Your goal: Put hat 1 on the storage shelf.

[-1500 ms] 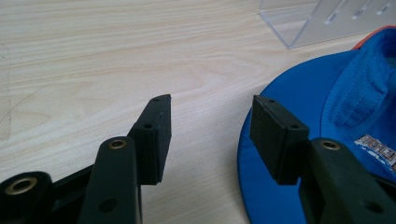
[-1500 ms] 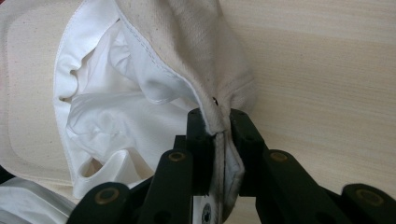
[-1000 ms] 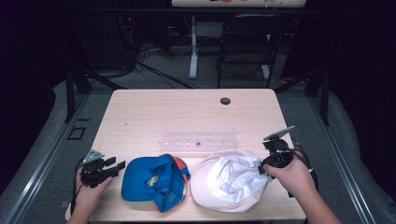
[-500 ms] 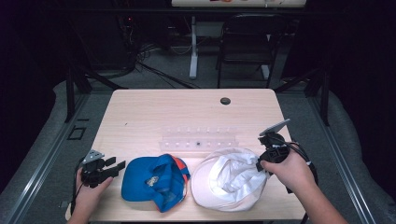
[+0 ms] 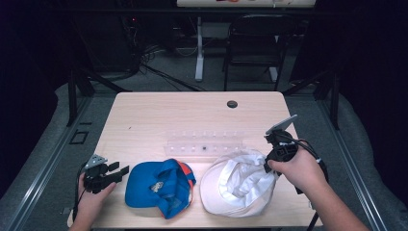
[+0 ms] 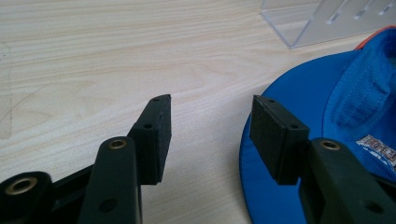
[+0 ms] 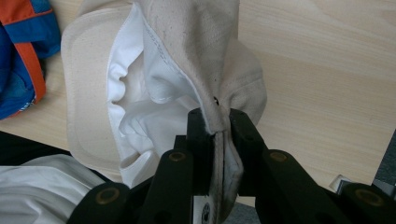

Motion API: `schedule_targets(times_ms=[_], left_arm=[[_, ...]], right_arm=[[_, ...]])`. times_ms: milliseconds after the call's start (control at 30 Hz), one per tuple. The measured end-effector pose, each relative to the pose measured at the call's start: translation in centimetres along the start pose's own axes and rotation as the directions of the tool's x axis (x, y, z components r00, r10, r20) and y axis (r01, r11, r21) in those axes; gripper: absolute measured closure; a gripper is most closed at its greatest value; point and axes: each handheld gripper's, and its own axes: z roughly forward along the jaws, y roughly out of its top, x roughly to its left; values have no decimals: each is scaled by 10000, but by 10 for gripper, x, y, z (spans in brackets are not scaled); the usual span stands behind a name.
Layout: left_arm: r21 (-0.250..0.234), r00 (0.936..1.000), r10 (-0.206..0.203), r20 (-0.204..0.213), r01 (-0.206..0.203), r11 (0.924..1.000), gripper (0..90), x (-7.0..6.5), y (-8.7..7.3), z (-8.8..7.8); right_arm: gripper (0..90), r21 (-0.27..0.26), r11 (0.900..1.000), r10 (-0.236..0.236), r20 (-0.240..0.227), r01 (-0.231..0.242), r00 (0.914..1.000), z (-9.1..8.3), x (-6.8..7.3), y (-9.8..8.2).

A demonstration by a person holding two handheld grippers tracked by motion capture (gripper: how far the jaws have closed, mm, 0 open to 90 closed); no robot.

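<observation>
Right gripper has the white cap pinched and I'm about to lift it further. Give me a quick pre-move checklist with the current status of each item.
1. Right gripper grip on the white cap: ok, fingers clamp a fold of fabric between them.
2. Grip depth: ok, fabric runs well down between the fingers.
3. White cap apart from the blue cap: ok, a gap of table shows between them in the high view.
4. Left gripper out of the way: ok, open, holding nothing, beside the blue cap's brim.
5. Clear plastic rack behind the caps: cannot tell whether the white cap touches it.
6. Right gripper's cable: ok, trails away from the cap.
</observation>
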Motion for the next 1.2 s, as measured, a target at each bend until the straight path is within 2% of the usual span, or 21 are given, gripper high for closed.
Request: schedule_targets(times_ms=[167, 267, 367, 400, 500, 567, 700, 733, 767, 800, 867, 900, 967, 1000, 1100, 1133, 1167, 1200], left_arm=[[-49, 10000, -27, -4, 27, 10000, 492, 0, 0, 0], [-46, 10000, -20, -7, 20, 10000, 492, 0, 0, 0], [86, 10000, 16, 9, -16, 10000, 492, 0, 0, 0], [-69, 10000, -22, -30, 22, 10000, 492, 0, 0, 1], [-67, 10000, -35, -24, 35, 10000, 492, -1, 0, 1], [-67, 10000, -36, -17, 36, 10000, 492, -1, 0, 1], [-47, 10000, -13, -11, 13, 10000, 492, 0, 0, 0], [-47, 10000, -14, -5, 14, 10000, 492, 0, 0, 0], [-82, 10000, -24, -10, 24, 10000, 492, 0, 0, 0], [-82, 10000, -24, -10, 24, 10000, 492, 0, 0, 0], [-79, 10000, -37, -1, 37, 10000, 492, -1, 0, 0], [-79, 10000, -37, -1, 37, 10000, 492, -1, 0, 0], [-74, 10000, -40, 0, 40, 10000, 492, -1, 0, 0], [-56, 10000, -37, -9, 37, 10000, 492, 0, 0, 0], [-64, 10000, -41, -13, 41, 10000, 492, 0, 0, 1], [-66, 10000, -46, -14, 46, 10000, 492, -1, 0, 1], [83, 10000, -6, 23, 5, 10000, 492, 0, 0, 0], [83, 10000, -6, 23, 5, 10000, 492, 0, 0, 0]], right_arm=[[802, 32, 10000, 76, -147, -75, 9999, -8, 3, 2], [802, 54, 9999, 102, -401, -100, 9991, -18, 5, 4], [802, 107, 9999, 77, -381, -73, 9992, -21, 7, 5], [802, 162, 9998, 134, -532, -126, 9985, -24, 8, 5], [802, 217, 9997, 163, -622, -149, 9979, -26, 10, 6], [802, 339, 9993, 195, -951, -164, 9953, -30, 12, 7], [802, 346, 9992, 261, -1278, -219, 9914, -35, 14, 7], [802, 458, 9987, 299, -1568, -230, 9872, -39, 15, 8], [803, 284, 9988, 449, -1701, -406, 9844, -39, 16, 8], [803, 284, 9988, 449, -1701, -406, 9844, -39, 16, 8], [802, 375, 9978, 605, -2035, -539, 9772, -43, 17, 9], [802, 375, 9978, 605, -2035, -539, 9772, -43, 17, 9], [803, 396, 9971, 724, -2250, -651, 9717, -45, 17, 10], [803, 539, 9961, 810, -2459, -699, 9659, -48, 17, 11], [803, 557, 9954, 904, -2611, -785, 9611, -50, 17, 11], [803, 695, 9952, 855, -2757, -689, 9574, -51, 15, 12], [803, 714, 9924, 1175, -2970, -1007, 9476, -53, 16, 13], [803, 741, 9922, 1182, -3054, -1002, 9449, -55, 15, 13]])
